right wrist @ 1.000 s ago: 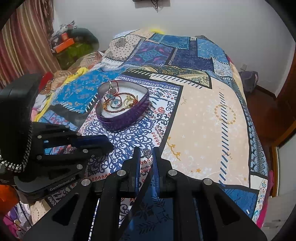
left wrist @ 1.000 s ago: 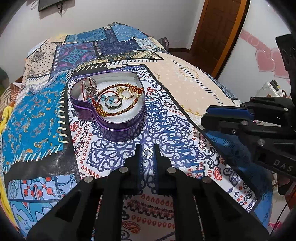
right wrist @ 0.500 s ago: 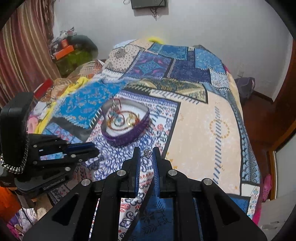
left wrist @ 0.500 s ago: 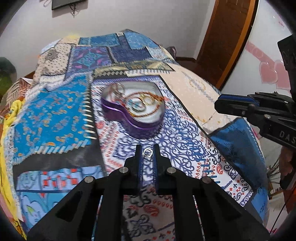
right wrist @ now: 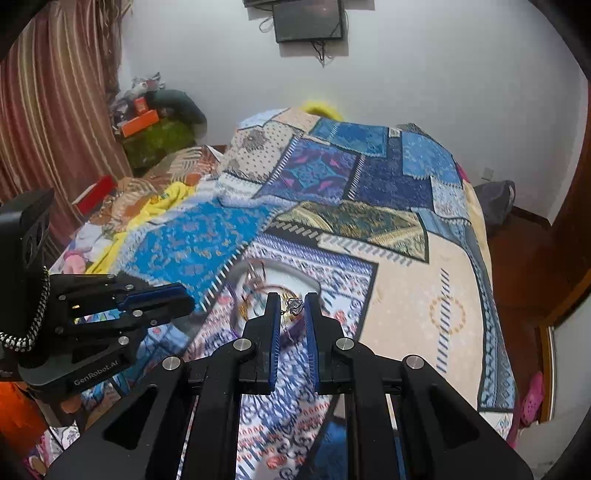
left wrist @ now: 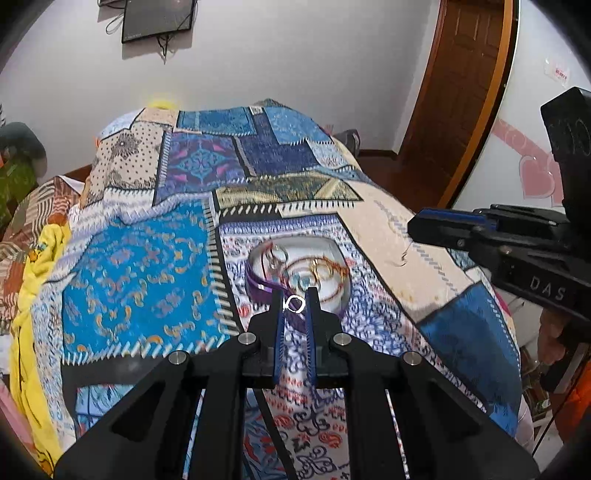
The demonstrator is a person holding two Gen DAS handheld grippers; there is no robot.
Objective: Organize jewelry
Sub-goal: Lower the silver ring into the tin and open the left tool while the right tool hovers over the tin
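We hold two small pieces above the jewelry box (left wrist: 258, 284) — nearly sorted.

Left gripper (left wrist: 294, 301) is clenched on a small silver ring (left wrist: 295, 303); right gripper (right wrist: 291, 304) is clenched on a silver charm (right wrist: 294, 305). Bracelets (left wrist: 325, 267) already lie inside the purple box on the quilt (left wrist: 140, 266) — both pieces are left to drop in.

Bedroom: quilted bed (left wrist: 155, 258), wall TV (right wrist: 308, 20).

Both the left gripper (left wrist: 294, 295) and right gripper (right wrist: 289, 300) are black with blue pads, silver screws and white lettering.
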